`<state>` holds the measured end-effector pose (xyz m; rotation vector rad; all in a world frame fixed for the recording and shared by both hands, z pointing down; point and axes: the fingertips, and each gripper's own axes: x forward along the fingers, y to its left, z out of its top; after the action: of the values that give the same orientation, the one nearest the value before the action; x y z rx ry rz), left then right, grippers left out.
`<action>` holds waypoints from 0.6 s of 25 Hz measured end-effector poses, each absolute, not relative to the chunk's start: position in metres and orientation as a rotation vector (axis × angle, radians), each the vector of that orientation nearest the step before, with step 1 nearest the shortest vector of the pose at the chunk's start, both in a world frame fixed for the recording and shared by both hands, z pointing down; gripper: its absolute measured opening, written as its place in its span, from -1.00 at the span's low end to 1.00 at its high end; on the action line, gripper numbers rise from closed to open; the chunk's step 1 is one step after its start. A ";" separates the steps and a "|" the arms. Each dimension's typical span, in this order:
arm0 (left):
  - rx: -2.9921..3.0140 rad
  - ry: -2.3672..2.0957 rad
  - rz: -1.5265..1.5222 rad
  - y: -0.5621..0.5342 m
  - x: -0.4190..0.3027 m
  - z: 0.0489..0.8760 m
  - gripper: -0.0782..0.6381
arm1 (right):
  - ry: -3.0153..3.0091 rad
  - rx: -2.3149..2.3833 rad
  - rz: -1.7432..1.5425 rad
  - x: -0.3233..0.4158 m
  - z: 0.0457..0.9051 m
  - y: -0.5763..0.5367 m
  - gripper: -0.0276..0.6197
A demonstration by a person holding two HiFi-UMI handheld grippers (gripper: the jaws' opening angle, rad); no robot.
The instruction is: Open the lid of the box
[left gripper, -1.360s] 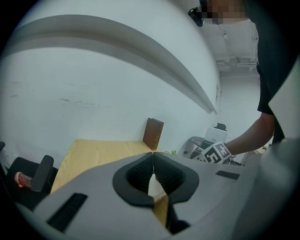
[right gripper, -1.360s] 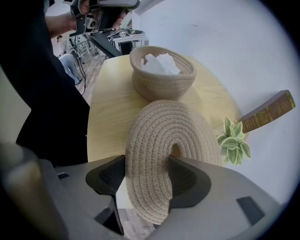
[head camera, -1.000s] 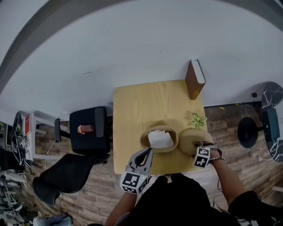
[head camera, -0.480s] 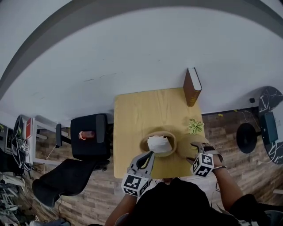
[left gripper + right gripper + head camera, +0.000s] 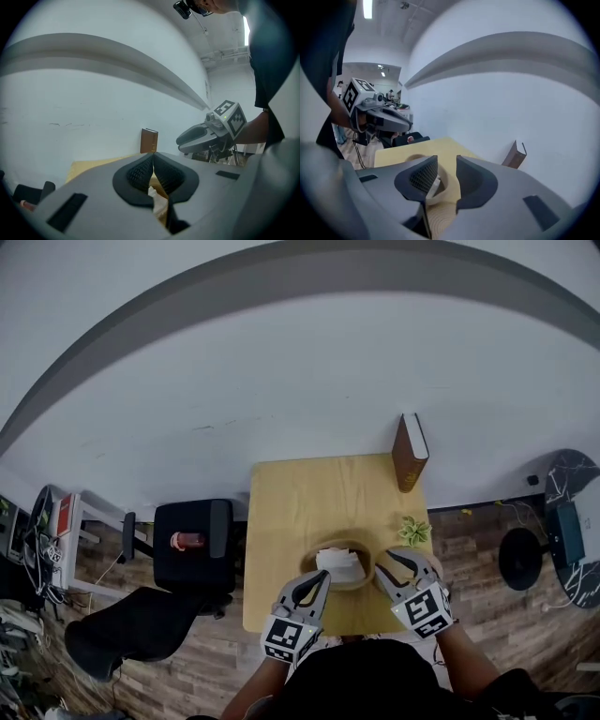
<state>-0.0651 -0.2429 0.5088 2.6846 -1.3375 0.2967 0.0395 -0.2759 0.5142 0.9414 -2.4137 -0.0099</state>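
While the left gripper has its ridged pads pressed together with nothing caught in them, the right gripper shows a clear gap between its pads. Those jaws have just been closing, and nothing is clamped between them.

The round tan box sits uncovered near the front edge of the yellow wooden table, with white paper lying inside it. In the head view the left gripper's tips hang at the box's near-left rim and the right gripper's tips at its right side, both above the table.

The lid, tan with a fine ribbed surface, lies flat on the table just beside the box, on its right. In the right gripper view it shows low in the gap under the pads, apart from them, with the box's rim and the paper just past it. In the left gripper view the paper shows beneath the closed pads, untouched.

A small green plant stands near the box, to its far right. A brown book stands upright at the table's far right corner, well apart from the box and the lid. A black chair stands to the left of the table.
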 end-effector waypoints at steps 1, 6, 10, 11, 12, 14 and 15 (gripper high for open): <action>2.681 -1.345 0.297 -0.242 -0.068 0.508 -0.73 | -2.440 0.959 -0.014 0.036 0.509 -0.275 -0.51; 2.634 -1.369 0.249 -0.243 -0.079 0.508 -0.73 | -2.536 1.119 0.053 0.035 0.486 -0.278 -0.85; 2.596 -1.368 0.178 -0.242 -0.082 0.505 -0.73 | -2.574 1.191 0.038 0.035 0.475 -0.277 -0.86; 2.597 -1.367 0.173 -0.242 -0.082 0.503 -0.73 | -2.583 1.192 0.035 0.034 0.473 -0.277 -0.86; 2.600 -1.367 0.173 -0.242 -0.082 0.501 -0.73 | -2.590 1.192 0.033 0.033 0.472 -0.277 -0.86; 2.591 -1.366 0.181 -0.243 -0.083 0.499 -0.73 | -2.602 1.195 0.031 0.031 0.469 -0.278 -0.86; 2.579 -1.365 0.186 -0.243 -0.083 0.498 -0.73 | -2.608 1.195 0.031 0.030 0.468 -0.279 -0.86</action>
<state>-0.0833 -0.2427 0.4985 2.5790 -1.3652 0.1861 0.0303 -0.2785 0.4680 1.1950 -2.6084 0.0315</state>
